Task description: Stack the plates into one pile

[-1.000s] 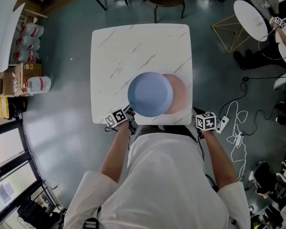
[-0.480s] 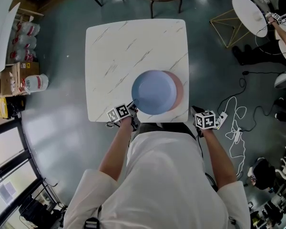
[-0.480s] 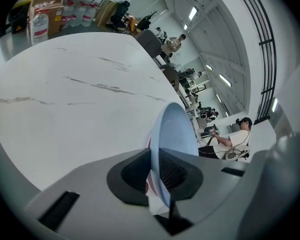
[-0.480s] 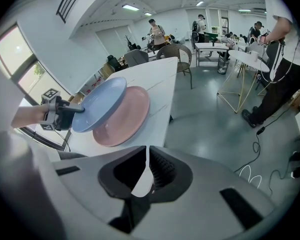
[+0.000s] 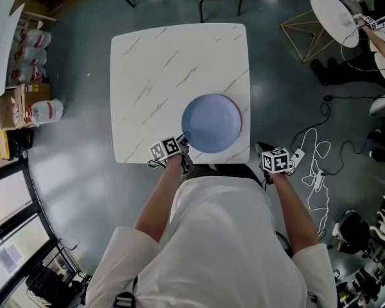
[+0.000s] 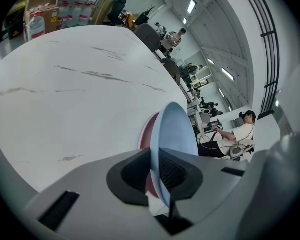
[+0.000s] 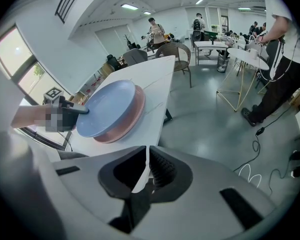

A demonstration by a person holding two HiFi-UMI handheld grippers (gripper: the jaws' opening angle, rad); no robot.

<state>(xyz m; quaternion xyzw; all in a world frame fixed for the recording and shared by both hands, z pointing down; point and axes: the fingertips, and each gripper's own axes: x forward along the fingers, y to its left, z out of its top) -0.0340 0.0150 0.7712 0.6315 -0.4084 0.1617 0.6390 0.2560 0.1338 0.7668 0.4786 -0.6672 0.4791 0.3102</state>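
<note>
At the near edge of the white, grey-veined square counter [image 5: 160, 69], left of its middle, the left hand-held gripper [image 6: 155, 160] has its jaws pinched narrow on the near rim of a pale-blue round plate [image 5: 211, 123], with one pad against each face of the rim. This pale-blue round plate lies over a pink round plate [image 7: 134, 115] and covers it almost wholly. In the head view only a thin pink sliver shows along its right edge, and in the right gripper view the pink rim peeks out beneath it. Whether the upper plate has fully settled onto the lower one cannot be told. The pair sits on the near right part of the counter, close to its near edge. Further right, past the counter's near right corner and above the grey floor [image 5: 295, 76], the right hand-held gripper [image 7: 149, 165] has its jaws drawn almost together with nothing between them, well apart from both plates.
</note>
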